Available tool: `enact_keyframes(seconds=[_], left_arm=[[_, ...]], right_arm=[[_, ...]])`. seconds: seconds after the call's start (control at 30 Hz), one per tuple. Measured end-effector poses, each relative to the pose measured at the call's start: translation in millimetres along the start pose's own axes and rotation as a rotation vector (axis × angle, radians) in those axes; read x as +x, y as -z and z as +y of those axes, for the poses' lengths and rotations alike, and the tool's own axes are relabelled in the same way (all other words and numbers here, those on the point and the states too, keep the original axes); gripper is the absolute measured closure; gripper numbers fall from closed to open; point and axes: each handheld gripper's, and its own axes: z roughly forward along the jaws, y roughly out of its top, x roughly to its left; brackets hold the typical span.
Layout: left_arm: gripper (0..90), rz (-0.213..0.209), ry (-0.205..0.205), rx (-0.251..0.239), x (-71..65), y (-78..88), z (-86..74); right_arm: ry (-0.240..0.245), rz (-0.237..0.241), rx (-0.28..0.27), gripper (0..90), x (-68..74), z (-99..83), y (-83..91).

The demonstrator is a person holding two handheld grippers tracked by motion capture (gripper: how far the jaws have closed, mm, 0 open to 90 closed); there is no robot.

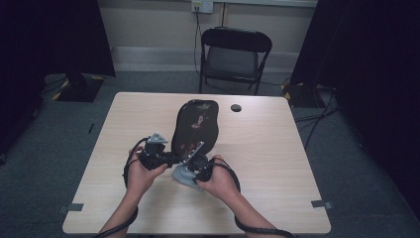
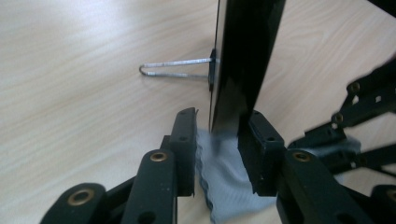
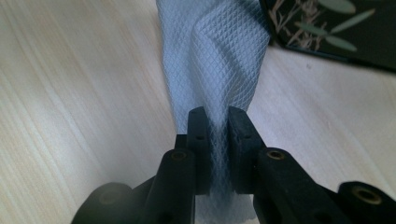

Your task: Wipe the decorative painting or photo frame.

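One black floral tray [image 1: 195, 126], one grey cloth [image 3: 212, 60], near surface [image 1: 257, 148] edge.
We see left gripper [image 2: 217, 151] fingers straddling the upright tray's rim, contact unclear; right gripper [image 3: 217, 147] pinches the cloth, partly hidden.

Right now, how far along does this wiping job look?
Done: the right tool has the grey cloth pinched. In hand: the left tool brackets the raised black floral panel at its lower edge, grip unclear. Left: apparently the wiping itself; the cloth lies on the table beside the panel.
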Motion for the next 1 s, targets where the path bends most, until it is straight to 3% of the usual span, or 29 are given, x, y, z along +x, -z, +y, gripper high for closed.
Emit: enact_keyframes(seconds=[0.2, 0.4, 1.0], left_arm=[[61.1, 0.029, 0.002, 0.002, -0.1, 17.0, -10.6], [58.2, 0.045, 0.028, -0.012, 4.8, 29.0, -20.7], [56.3, 0.041, 0.050, -0.019, 11.5, 43.2, -30.2]], right_arm=[[0.030, -0.017, -0.014, 81.5, 3.1, 10.9, 9.2], [0.054, -0.030, -0.037, 81.6, 2.9, 18.5, 20.9], [0.109, -0.064, -0.101, 81.6, 12.5, 46.6, 61.7]])
